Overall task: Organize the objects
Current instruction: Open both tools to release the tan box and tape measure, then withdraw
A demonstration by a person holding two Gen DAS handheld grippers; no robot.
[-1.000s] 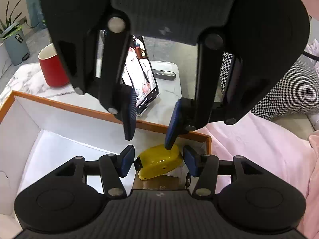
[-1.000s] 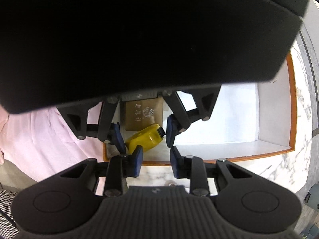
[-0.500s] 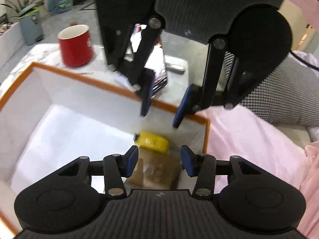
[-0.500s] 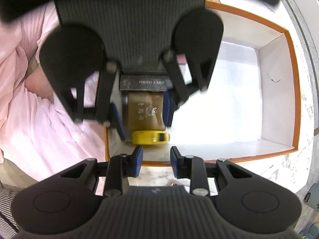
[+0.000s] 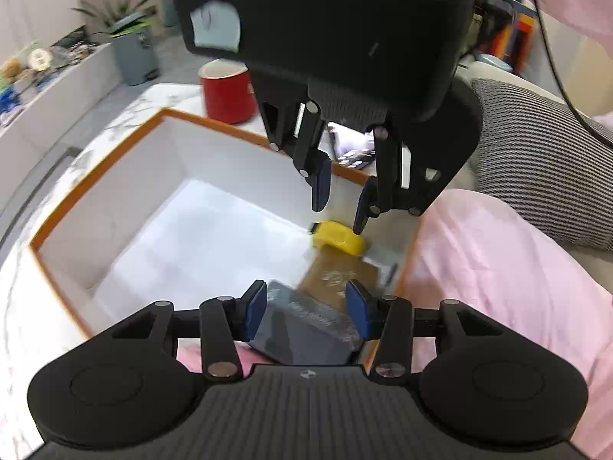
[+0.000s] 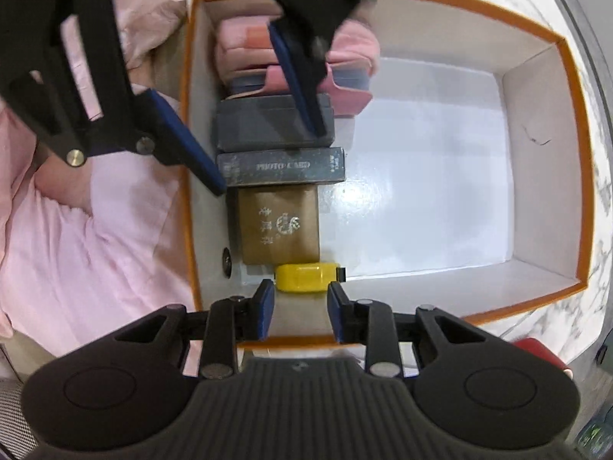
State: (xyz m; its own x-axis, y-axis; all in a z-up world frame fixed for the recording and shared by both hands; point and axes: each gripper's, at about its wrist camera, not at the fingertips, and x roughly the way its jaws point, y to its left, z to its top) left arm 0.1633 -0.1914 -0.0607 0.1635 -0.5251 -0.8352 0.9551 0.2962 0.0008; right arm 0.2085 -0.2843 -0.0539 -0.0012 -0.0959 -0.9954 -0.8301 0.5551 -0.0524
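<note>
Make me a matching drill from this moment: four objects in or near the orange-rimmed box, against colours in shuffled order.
Objects:
1. mug
2. tape measure
3. box marked PHOTO CARD
4. square box with a pale emblem

Colours:
A. brown
B. red
C. dark grey
D. yellow

Pairs: 1-B, 2-D, 3-C, 4-A
</note>
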